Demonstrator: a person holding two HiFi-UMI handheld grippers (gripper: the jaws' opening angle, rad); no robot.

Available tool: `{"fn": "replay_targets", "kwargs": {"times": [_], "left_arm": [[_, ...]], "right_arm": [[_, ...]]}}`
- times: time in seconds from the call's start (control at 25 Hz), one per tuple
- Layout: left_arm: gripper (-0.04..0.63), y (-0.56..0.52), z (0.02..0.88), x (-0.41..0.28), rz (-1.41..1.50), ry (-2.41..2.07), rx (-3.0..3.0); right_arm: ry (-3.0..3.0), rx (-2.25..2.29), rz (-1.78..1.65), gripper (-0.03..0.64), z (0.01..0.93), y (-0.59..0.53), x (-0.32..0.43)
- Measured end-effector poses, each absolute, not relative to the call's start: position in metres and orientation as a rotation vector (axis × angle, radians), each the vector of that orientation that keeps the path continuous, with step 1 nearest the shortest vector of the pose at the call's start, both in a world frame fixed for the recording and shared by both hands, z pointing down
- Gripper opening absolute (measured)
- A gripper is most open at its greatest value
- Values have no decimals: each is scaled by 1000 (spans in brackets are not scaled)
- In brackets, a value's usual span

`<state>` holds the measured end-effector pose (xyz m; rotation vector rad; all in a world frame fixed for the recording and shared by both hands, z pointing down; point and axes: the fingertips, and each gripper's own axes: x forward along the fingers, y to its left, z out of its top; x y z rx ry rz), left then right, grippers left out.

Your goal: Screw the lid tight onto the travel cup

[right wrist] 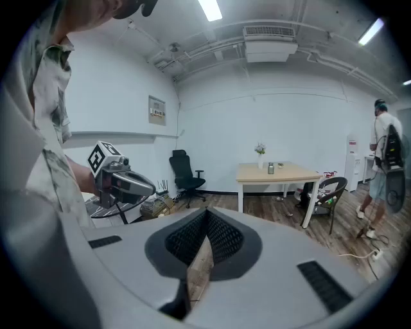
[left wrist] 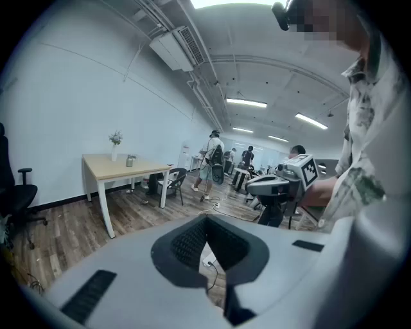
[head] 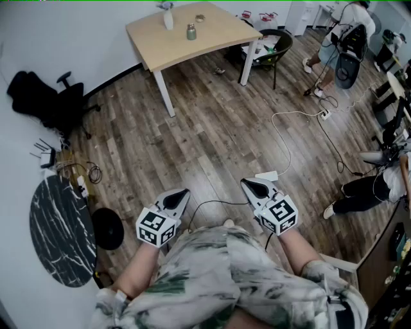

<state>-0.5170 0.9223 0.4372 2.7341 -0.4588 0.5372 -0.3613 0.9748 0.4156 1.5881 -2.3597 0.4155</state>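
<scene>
"Has the job started yet?"

"No. The table [head: 192, 40] is far from the person. The left gripper [head: 185, 191] and right gripper [head: 244, 183] are both pinched together, holding nothing, well away from the table. The travel cup [head: 191, 31] stands on the table. What may be its lid [head: 200, 18] lies near it."

"Any words on things?"

"None I can read."

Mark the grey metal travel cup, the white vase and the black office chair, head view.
grey metal travel cup [head: 191, 32], head view, mid body
white vase [head: 168, 20], head view, body
black office chair [head: 38, 96], head view, backrest
</scene>
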Motion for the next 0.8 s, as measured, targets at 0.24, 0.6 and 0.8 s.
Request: {"fn": "replay_targets", "kwargs": {"times": [0.24, 0.6, 0.8], "left_arm": [[23, 917, 431, -470, 512, -492, 2761], [23, 917, 440, -423, 560, -568, 2732], [25, 902, 440, -399, 558, -574, 2723]], "right_arm": [[-2387, 1553, 366, 20, 412, 962, -326], [-2444, 1507, 383, 20, 425, 958, -278], [-2445, 1540, 385, 65, 429, 939, -246]]}}
